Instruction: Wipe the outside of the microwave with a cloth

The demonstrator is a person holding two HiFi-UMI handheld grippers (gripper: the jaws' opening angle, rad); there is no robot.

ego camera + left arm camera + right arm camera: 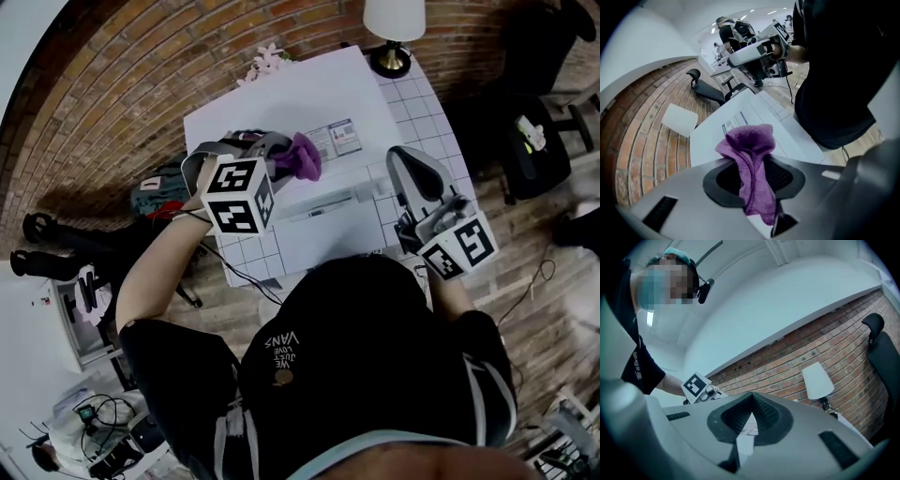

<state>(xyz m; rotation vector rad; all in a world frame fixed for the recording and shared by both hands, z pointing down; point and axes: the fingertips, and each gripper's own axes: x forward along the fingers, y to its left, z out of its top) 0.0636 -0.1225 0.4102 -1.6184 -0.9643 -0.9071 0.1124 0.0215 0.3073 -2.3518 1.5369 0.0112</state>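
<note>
A purple cloth (302, 157) (747, 143) hangs bunched from my left gripper (281, 150) (752, 173), which is shut on it. The cloth is over the white microwave's top (291, 98) (712, 133), near a printed label (337, 139) by its front edge. Whether it touches the top I cannot tell. My right gripper (401, 157) (750, 416) is shut with nothing between its jaws. It is held to the right of the microwave, tilted up toward the brick wall. In the left gripper view the right gripper (757, 51) shows beyond the microwave.
The microwave stands on a white tiled table (417, 117) against a brick wall (141, 66). A lamp (394, 23) (818, 380) stands at the table's back right, pink flowers (267, 61) at the back. A black chair (534, 141) is to the right, and cables and bags (164, 192) are on the floor to the left.
</note>
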